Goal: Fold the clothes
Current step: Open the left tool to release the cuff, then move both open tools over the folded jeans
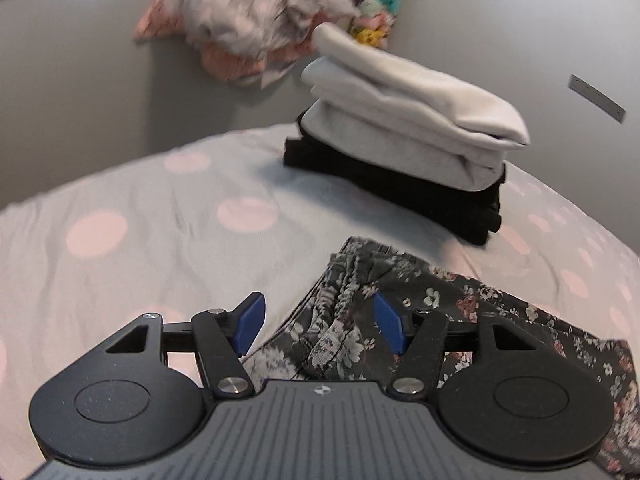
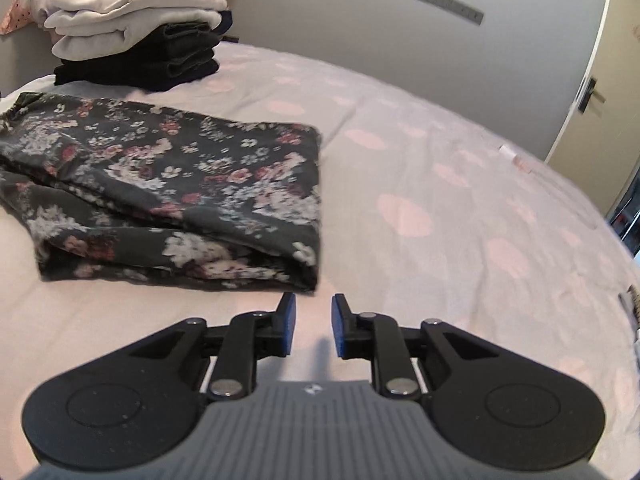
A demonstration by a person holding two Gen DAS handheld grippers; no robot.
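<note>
Both wrist views look low and forward across the bed (image 2: 440, 168). They share the floral garment (image 1: 472, 312) (image 2: 180, 184) and the folded stack (image 1: 404, 140) (image 2: 136, 36). The left sits closer.

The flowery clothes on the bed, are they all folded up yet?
Mostly. The flowery garment lies folded on the dotted bedsheet, near a finished stack of white and black clothes. Nothing is in hand: the left hand-held gripper is open over its gathered edge, the right hand-held gripper open beside it. Left: the crumpled pile behind.
</note>
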